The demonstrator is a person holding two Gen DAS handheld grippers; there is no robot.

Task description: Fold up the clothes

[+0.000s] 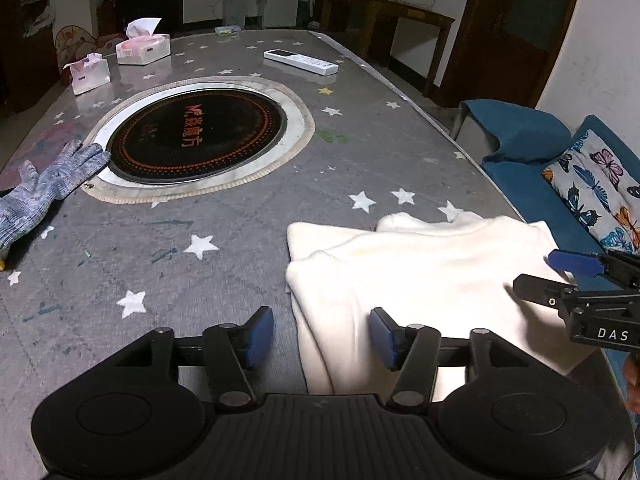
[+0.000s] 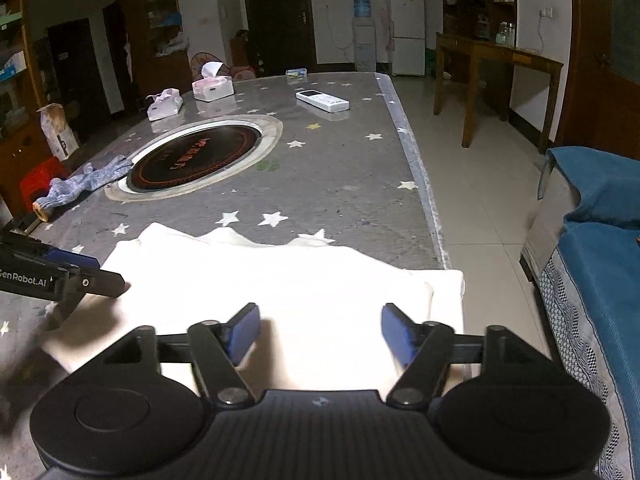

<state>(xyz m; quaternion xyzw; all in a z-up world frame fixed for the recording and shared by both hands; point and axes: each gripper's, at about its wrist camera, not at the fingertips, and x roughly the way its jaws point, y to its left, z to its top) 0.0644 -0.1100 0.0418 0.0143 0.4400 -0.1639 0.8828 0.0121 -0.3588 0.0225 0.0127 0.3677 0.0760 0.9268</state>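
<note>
The white garment (image 1: 420, 276) lay folded on the near right corner of the star-patterned table (image 1: 200, 280). The left gripper (image 1: 320, 338) and the right gripper (image 2: 320, 334) hovered over it, jaws spread wide, holding nothing.

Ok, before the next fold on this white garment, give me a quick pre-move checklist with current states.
1. Left tongs open: ok.
2. Right tongs open: ok.
3. Both tongs empty, nothing pinched: ok.
4. Garment flat on the table: mostly ok, far edge rumpled.
5. Garment fully on the table: not ok, the right corner overhangs the edge.
6. Glove and remote clear of the garment: ok.
</note>
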